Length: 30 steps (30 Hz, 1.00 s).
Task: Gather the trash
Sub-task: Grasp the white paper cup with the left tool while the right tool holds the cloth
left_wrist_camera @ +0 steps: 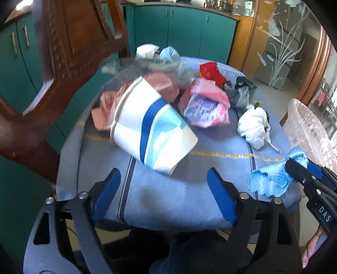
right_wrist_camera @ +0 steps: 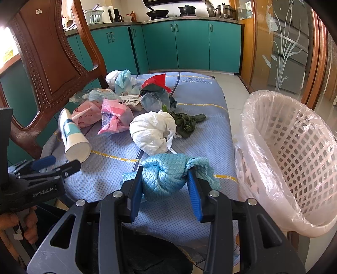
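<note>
Home kitchen, teal cabinets, stovetop pots (wok too)

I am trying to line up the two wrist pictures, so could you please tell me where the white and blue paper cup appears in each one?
Left wrist view: the paper cup lies on its side at centre, just beyond the open left gripper.
Right wrist view: the paper cup lies at left, near the chair back.
Shared landmark: the knotted white plastic bag, right of the cup in both views.
</note>
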{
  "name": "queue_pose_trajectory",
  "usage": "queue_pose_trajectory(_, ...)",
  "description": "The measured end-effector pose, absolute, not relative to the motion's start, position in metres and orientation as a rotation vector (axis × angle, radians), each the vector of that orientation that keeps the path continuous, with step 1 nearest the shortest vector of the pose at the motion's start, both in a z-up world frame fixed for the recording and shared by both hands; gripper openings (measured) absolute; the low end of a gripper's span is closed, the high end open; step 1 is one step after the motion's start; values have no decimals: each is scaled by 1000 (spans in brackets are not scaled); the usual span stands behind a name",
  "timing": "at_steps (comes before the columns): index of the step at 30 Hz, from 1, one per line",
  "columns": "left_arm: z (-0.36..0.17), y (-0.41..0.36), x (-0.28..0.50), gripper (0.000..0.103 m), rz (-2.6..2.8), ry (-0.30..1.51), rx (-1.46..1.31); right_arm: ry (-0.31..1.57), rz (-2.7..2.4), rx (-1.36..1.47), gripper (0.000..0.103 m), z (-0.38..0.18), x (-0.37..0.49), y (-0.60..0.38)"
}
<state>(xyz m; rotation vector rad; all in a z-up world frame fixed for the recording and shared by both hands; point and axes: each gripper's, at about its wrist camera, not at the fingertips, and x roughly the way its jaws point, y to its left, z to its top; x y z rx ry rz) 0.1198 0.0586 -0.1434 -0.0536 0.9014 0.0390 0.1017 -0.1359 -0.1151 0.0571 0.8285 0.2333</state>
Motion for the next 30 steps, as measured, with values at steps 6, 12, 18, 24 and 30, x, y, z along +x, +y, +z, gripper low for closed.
queue_pose_trajectory(6,-139,48,139,86,58,884,26,828,234,55,40,-114,101,-136)
queue_pose_trajectory(12,-154,46,143,34,43,959,21,829,228,61,40,-114,101,-138)
queue_pose_trajectory(18,-157,53,137,23,45,965,18,831,227,64,40,-114,101,-139)
queue_pose_trajectory(24,-150,64,119,35,39,950,-39,817,227,66,40,-112,101,-139)
queue_pose_trajectory(30,-130,81,113,80,7,898,-155,807,236,63,40,-109,100,-137)
